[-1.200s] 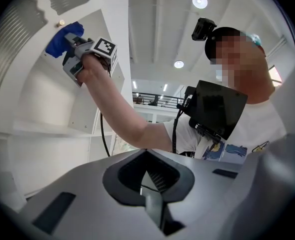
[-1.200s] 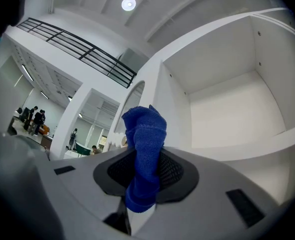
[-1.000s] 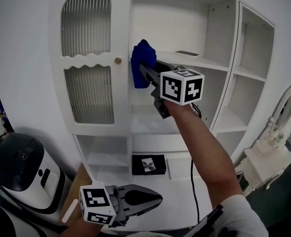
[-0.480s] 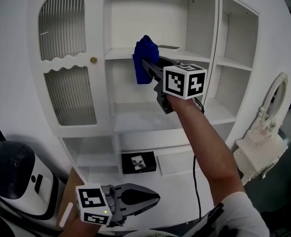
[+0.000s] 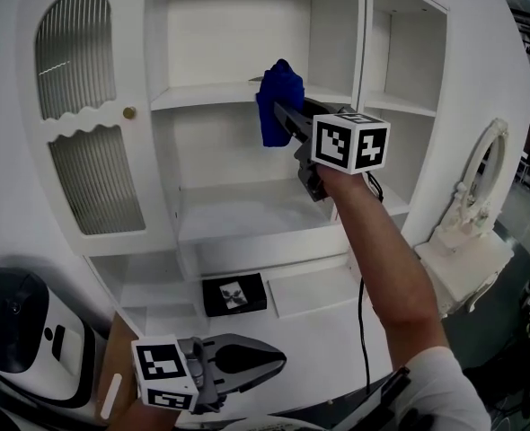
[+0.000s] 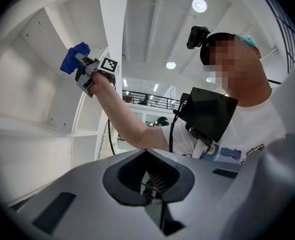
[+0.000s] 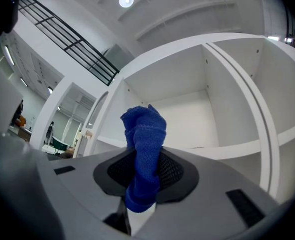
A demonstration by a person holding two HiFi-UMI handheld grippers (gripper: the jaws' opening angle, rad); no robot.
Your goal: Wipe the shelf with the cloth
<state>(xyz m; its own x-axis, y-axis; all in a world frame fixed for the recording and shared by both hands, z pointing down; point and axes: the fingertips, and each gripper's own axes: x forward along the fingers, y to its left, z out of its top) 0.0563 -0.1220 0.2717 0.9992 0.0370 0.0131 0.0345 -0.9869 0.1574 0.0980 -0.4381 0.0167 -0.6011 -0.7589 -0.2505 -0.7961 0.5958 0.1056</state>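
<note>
A bunched blue cloth is clamped in my right gripper, which is raised in front of the white cabinet's upper shelf. The cloth hangs just before that shelf's front edge, at its right end. In the right gripper view the blue cloth stands up between the shut jaws, with the shelf board behind it. My left gripper is held low near my body, jaws closed and empty. The left gripper view looks up at the right arm and the cloth.
The white cabinet has a ribbed glass door with a brass knob on the left and narrower side shelves on the right. A lower shelf sits below. A black marker plate lies at the bottom. A white vanity stands right.
My right gripper with the cloth has moved rightward along the upper shelf's front edge and a little higher. My view has shifted, and the left gripper has stayed low.
</note>
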